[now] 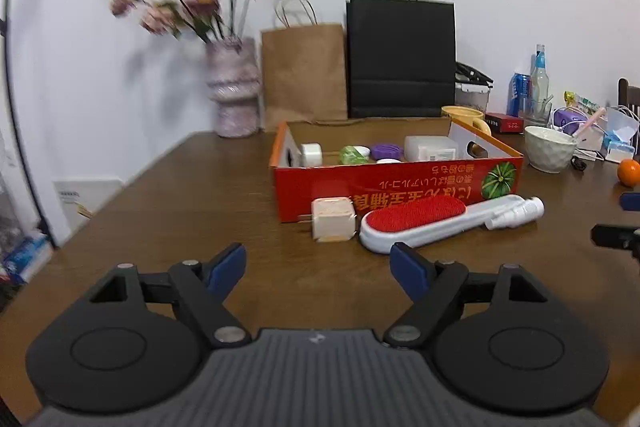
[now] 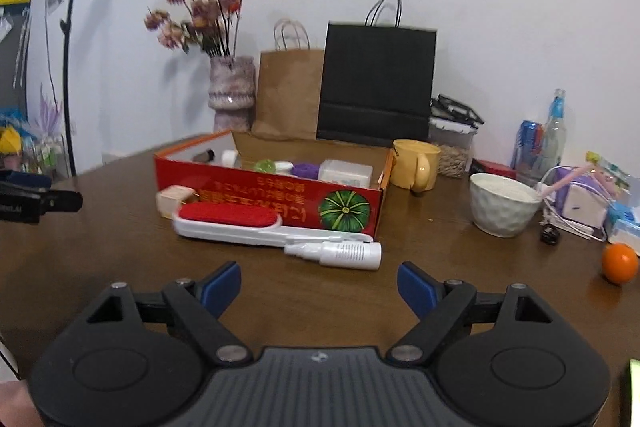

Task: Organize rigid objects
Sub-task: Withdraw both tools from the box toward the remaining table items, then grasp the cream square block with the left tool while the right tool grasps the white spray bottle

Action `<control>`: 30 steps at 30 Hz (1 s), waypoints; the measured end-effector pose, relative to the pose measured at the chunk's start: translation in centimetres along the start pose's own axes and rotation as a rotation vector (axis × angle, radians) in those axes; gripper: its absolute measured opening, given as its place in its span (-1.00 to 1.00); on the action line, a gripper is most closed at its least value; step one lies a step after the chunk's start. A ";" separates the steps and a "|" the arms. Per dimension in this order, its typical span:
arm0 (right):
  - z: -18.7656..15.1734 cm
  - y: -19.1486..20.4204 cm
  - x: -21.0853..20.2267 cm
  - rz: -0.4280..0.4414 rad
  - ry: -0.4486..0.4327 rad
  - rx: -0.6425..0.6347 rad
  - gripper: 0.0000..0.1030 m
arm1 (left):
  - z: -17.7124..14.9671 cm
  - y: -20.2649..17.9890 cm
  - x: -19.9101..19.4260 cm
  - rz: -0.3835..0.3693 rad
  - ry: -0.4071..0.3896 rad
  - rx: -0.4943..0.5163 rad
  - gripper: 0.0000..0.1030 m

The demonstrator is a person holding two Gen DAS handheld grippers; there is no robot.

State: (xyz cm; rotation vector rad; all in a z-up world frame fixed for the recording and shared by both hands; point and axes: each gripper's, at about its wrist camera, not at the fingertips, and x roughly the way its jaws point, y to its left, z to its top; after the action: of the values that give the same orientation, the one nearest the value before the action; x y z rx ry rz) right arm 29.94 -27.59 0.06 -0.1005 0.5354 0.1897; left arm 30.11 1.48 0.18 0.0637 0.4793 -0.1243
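A red cardboard box [image 1: 396, 187] [image 2: 280, 197] stands on the brown table and holds several small items. In front of it lie a cream plug adapter [image 1: 333, 219] [image 2: 173, 201], a white lint brush with a red pad [image 1: 420, 223] [image 2: 228, 221] and a small white bottle [image 1: 516, 213] [image 2: 340, 254]. My left gripper [image 1: 318, 265] is open, short of the adapter and brush, with nothing between its blue fingers. My right gripper [image 2: 320, 285] is open just before the bottle, nothing held.
Behind the box stand a vase of flowers [image 1: 234, 87], a brown paper bag [image 1: 304, 71] and a black bag [image 1: 400, 59]. A yellow mug [image 2: 416, 165], a white bowl [image 2: 502, 205], an orange [image 2: 619, 262], bottles and cables crowd the right side.
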 end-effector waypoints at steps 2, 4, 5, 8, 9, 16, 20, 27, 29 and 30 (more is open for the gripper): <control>0.7 -0.5 2.7 -0.007 0.032 -0.020 0.63 | 1.0 0.0 2.9 -0.018 0.019 -0.005 0.58; 1.3 -0.8 5.1 -0.001 0.059 -0.050 0.63 | 1.9 0.0 5.9 -0.028 0.047 -0.007 0.56; 1.6 -1.0 6.1 0.008 0.066 -0.065 0.63 | 2.2 0.0 7.3 -0.039 0.057 -0.010 0.56; 2.1 -1.6 8.8 0.023 0.081 -0.085 0.63 | 3.0 0.0 11.2 -0.050 0.104 -0.015 0.46; 2.3 -1.8 9.6 0.033 0.084 -0.083 0.63 | 3.2 -0.1 12.2 -0.045 0.111 -0.016 0.42; 2.0 -2.2 13.0 0.112 0.113 -0.079 0.62 | 3.1 -0.8 16.2 -0.037 0.134 -0.014 0.22; 1.9 -2.0 13.3 0.129 0.153 -0.080 0.48 | 2.8 -1.2 16.5 -0.002 0.125 0.013 -0.02; 1.3 -2.1 11.5 0.141 0.237 -0.031 -0.18 | 2.7 -0.7 15.7 -0.005 0.130 -0.019 -0.05; 1.0 -2.3 11.1 0.142 0.255 -0.005 -0.45 | 2.6 -0.6 15.0 -0.005 0.125 -0.027 -0.06; 0.9 -2.3 10.8 0.144 0.261 0.002 -0.45 | 2.5 -0.6 14.4 -0.001 0.116 -0.026 -0.06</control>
State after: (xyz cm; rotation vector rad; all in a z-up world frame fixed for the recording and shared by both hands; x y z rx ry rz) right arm 39.96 -28.03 -4.62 -0.0853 0.8041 0.3194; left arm 43.81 -0.80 -4.30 0.0452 0.5967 -0.1158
